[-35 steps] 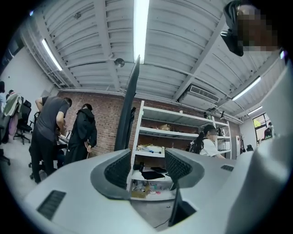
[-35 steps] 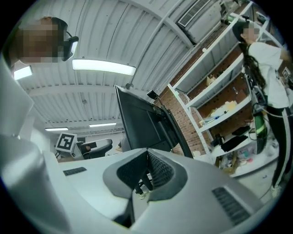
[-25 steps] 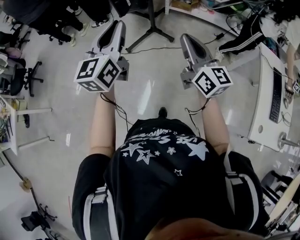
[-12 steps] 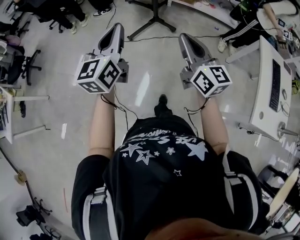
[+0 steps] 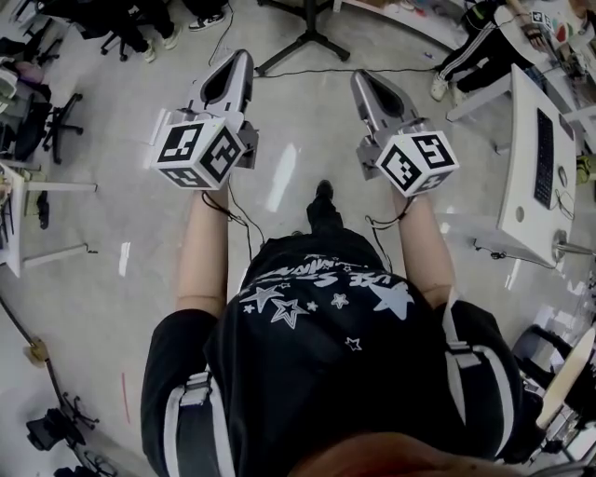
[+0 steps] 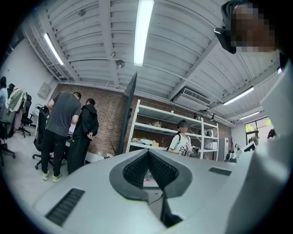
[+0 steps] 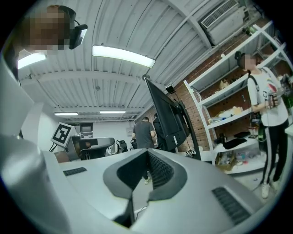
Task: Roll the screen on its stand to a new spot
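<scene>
Your left gripper (image 5: 238, 61) hangs over the floor (image 5: 121, 186), jaws pressed together on nothing. The screen (image 7: 165, 116) stands ahead, well apart from both grippers. Its stand's legs (image 5: 300, 47) rest on the floor beyond and between them, with a cable (image 5: 298, 73) lying just in front. Your right gripper (image 5: 359, 78) likewise has its jaws together, empty. Spread both pairs of jaws before reaching, grip the stand's post (image 5: 300, 17) low, and roll clear of the cable.

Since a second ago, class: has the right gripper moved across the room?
Yes, slightly backward: the right gripper now lies level with a nearer stretch of the white desk, which has slid up the head view.
</scene>
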### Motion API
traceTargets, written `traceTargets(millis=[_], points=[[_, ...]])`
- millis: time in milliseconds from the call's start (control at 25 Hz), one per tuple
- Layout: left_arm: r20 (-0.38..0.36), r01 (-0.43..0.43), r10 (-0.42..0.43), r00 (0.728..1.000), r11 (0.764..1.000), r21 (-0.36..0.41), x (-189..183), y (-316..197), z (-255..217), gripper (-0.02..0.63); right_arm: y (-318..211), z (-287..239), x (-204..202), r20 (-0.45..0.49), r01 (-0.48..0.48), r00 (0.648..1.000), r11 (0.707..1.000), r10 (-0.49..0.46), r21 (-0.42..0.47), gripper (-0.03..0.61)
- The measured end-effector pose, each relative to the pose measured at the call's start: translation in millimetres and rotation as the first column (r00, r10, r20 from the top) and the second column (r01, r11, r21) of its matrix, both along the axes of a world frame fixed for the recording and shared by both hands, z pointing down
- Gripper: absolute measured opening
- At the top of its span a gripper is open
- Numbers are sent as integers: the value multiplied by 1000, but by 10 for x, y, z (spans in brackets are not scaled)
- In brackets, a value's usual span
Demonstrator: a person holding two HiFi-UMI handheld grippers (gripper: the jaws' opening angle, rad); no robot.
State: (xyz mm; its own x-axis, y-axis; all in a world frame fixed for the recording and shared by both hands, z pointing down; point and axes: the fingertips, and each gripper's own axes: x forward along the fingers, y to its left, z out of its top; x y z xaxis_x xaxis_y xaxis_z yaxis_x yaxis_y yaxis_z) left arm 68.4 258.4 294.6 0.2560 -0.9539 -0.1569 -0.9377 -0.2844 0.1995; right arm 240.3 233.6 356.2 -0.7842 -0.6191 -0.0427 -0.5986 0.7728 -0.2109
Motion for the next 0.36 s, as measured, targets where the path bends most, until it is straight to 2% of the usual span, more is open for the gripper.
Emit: traceTargets(millis=[360], points=[[35, -23, 23, 999, 1000, 0, 58, 185, 124, 9, 200, 31, -112, -21, 6, 1000, 1000, -6, 8, 6]])
